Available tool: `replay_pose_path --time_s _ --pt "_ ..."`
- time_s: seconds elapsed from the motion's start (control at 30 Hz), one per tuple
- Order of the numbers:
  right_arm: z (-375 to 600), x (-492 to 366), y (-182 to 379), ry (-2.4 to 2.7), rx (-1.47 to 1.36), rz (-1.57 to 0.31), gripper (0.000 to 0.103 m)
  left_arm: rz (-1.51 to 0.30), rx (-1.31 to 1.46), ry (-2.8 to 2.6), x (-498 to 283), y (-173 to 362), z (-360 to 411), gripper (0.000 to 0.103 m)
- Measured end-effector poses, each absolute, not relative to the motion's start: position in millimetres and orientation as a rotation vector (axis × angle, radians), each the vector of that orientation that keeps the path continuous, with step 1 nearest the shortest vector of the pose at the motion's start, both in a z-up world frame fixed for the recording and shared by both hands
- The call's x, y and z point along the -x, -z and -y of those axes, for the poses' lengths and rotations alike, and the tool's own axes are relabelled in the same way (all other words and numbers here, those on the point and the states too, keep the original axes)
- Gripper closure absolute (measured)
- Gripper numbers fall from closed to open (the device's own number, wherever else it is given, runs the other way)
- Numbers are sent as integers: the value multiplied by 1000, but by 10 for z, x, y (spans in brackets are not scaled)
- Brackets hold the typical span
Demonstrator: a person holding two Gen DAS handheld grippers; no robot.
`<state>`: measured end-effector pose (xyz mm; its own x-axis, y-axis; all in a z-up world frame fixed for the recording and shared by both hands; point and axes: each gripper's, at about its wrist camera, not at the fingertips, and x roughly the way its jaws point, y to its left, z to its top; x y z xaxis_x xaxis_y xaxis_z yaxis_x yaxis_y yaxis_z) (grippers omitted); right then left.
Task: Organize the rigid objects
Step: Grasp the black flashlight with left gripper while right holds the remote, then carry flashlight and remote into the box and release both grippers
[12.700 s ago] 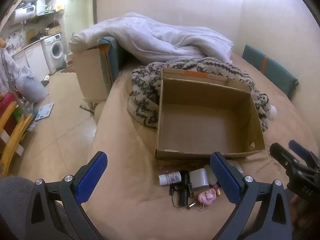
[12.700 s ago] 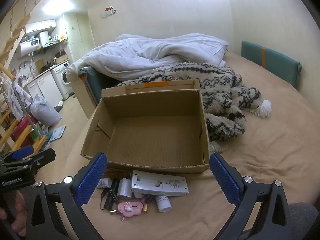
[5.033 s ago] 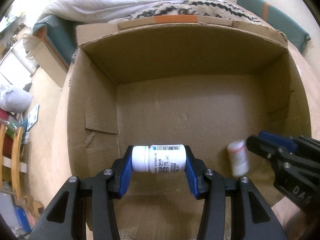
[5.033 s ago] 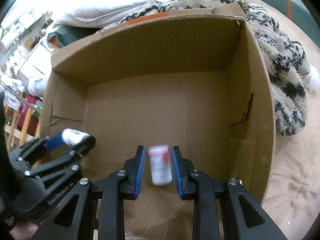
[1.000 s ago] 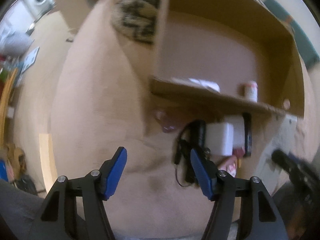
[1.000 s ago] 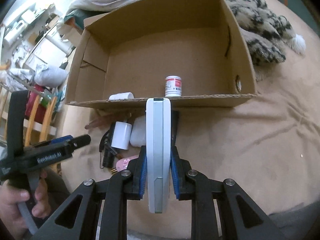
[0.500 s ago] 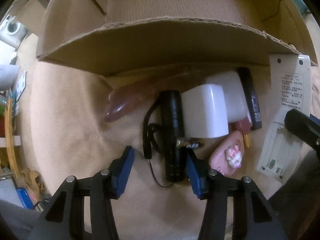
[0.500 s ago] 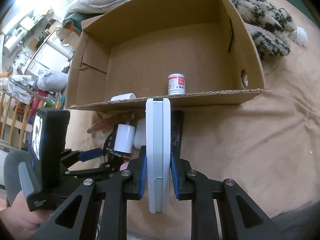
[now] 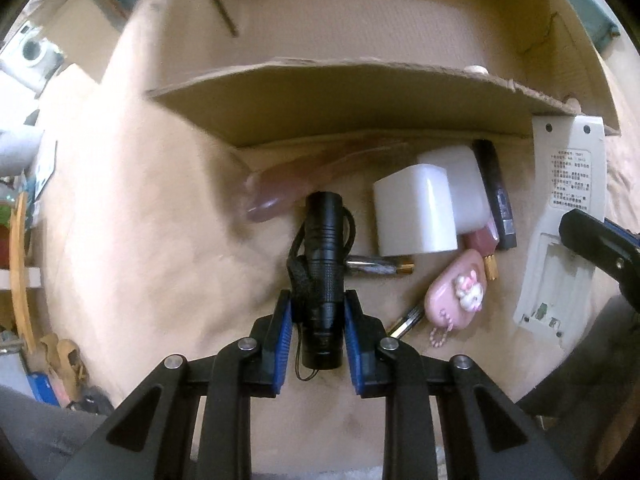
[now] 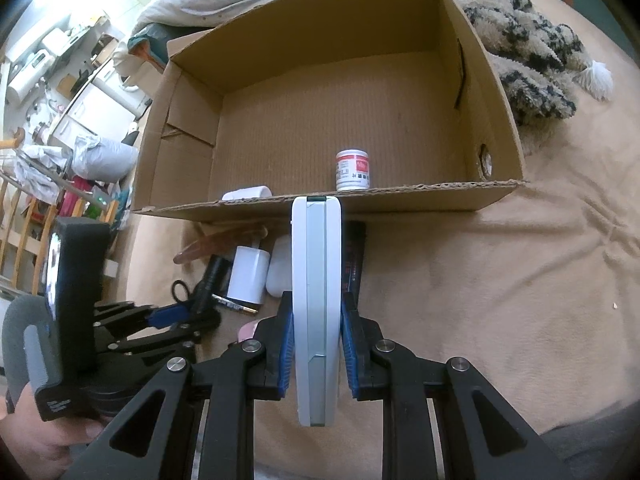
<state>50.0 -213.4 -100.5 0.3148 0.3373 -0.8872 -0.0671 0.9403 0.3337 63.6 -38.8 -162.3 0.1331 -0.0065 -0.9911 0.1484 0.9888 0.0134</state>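
Note:
My left gripper [image 9: 318,312] is shut on a black flashlight [image 9: 323,264] that lies on the tan bed cover in front of the cardboard box [image 9: 360,96]. My right gripper [image 10: 316,320] is shut on a white remote control [image 10: 316,300], held on edge just before the box's near wall [image 10: 400,196]. The remote also shows in the left wrist view [image 9: 560,216]. Inside the box stand a red-and-white jar [image 10: 352,170] and a white bottle [image 10: 248,193] lying down.
Loose items lie by the box: two white blocks [image 9: 424,212], a pink charm case [image 9: 456,286], a black stick [image 9: 496,192], a battery [image 9: 380,266], a translucent pink piece [image 9: 304,184]. A patterned blanket [image 10: 532,64] lies right of the box. The bed edge is at left.
My left gripper has moved forward and closed its jaws on the flashlight. My right gripper holds the remote as before, slightly nearer the box.

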Motion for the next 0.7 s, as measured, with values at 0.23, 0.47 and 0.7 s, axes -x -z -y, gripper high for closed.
replay_pose_path --time_s 0.23,0.47,0.7 --pt "2123 -450 952 -277 -249 -1208 80 -1396 -67 65 -537 1472 244 81" --pt "2125 -369 876 -290 -249 -1185 80 -1300 -38 12 -304 1184 40 81" --pt "2166 -297 739 -320 -272 -1136 80 -1175 -28 -27 -37 861 13 81"
